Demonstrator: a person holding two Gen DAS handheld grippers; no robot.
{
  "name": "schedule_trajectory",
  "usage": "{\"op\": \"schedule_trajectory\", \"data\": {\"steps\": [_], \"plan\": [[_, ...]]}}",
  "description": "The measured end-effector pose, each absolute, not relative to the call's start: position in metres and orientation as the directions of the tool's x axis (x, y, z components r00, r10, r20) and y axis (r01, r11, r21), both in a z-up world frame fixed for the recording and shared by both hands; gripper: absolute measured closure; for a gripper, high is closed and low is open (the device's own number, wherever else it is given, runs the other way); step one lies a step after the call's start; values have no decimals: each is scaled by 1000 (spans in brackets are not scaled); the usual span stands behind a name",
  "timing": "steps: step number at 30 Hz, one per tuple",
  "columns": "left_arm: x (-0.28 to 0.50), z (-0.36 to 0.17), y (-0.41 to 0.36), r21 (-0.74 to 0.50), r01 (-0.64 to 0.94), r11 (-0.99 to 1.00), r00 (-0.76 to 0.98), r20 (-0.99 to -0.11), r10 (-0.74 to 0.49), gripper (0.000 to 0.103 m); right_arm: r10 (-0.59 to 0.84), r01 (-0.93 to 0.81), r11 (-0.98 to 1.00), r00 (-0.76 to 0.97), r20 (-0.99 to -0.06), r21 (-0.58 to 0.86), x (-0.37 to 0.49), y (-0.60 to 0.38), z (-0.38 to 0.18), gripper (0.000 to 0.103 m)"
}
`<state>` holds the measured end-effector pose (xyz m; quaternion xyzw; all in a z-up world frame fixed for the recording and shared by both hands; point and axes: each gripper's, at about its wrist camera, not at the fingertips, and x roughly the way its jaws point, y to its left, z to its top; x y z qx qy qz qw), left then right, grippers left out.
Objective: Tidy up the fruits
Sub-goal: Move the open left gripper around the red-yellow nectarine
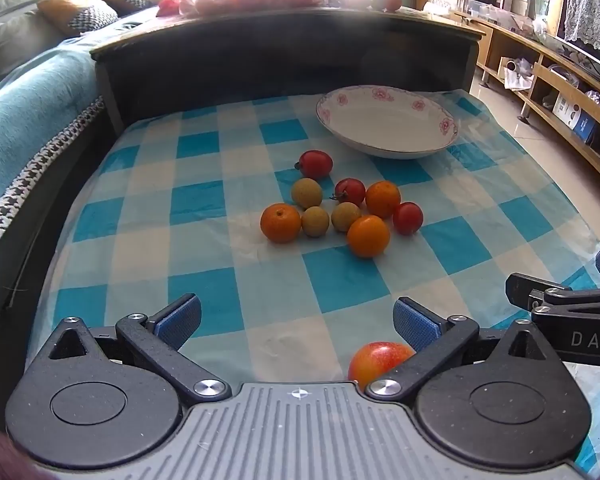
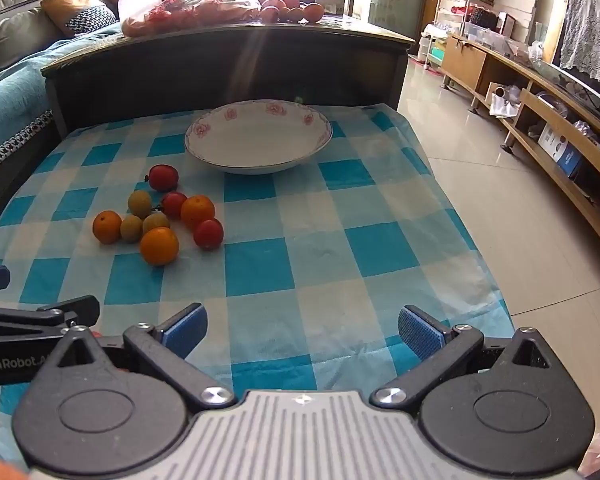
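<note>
Fruit cluster (image 1: 340, 208) lies mid-cloth, near-left of the bowl (image 2: 204, 130), its long axis running left to right; fruits are round, with no clear heading. Left gripper (image 1: 296, 320) sits low at the near edge, level, fingers wide apart, empty. Right gripper (image 2: 302, 330) is beside it, likewise spread, empty. Three oranges, three red tomatoes, three small tan fruits. A red-yellow apple (image 1: 376, 362) lies just beside the left gripper's right finger.

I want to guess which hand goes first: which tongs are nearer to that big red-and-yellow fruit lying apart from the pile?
Left. The left tongs sit open right over the red-and-yellow fruit, beside their right finger. The right tongs, also open, hover further right over bare checkered cloth.
</note>
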<state>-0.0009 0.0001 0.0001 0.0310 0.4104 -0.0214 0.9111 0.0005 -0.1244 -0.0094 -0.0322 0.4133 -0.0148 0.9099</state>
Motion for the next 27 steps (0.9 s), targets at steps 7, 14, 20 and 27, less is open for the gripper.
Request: {"op": "schedule_trajectory", "data": {"steps": [7, 14, 20, 27], "plan": [[-1, -5, 1, 30, 62, 998, 657, -754, -18, 0, -53, -1, 997, 655, -754, -72, 1, -124, -9, 0], [-3, -6, -1, 25, 67, 997, 653, -757, -25, 0, -55, 3, 998, 650, -758, -70, 2, -125, -12, 0], [-3, -7, -2, 21, 78, 997, 643, -765, -35, 0, -57, 4, 997, 640, -766, -71, 3, -126, -13, 0], [-5, -9, -5, 32, 97, 995, 630, -775, -37, 0, -55, 10, 998, 618, -784, -62, 2, -129, -15, 0]]}}
